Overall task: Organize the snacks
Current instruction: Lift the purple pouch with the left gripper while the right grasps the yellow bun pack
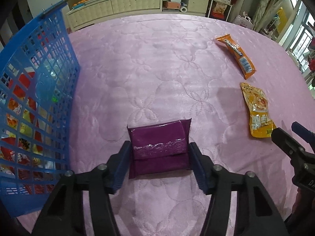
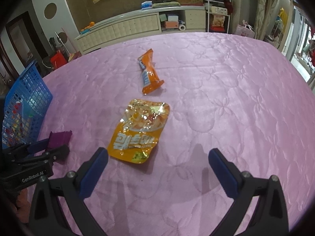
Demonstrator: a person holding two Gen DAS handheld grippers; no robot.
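Note:
A purple snack packet (image 1: 159, 147) lies on the pink quilted table (image 1: 157, 68). My left gripper (image 1: 159, 157) straddles it, with a finger close against each side; I cannot tell if it grips. The packet also shows in the right wrist view (image 2: 59, 137). A yellow snack pouch (image 2: 138, 130) lies just ahead and left of my right gripper (image 2: 157, 157), which is open and empty. An orange snack bar (image 2: 149, 71) lies farther back. Both also show in the left wrist view: pouch (image 1: 258, 110), bar (image 1: 236, 56).
A blue mesh basket (image 1: 37, 102) holding several snack packets stands at the left table edge; it also shows in the right wrist view (image 2: 25, 102). The right gripper appears at the right edge of the left wrist view (image 1: 291, 135). A cabinet (image 1: 126, 5) stands beyond the table.

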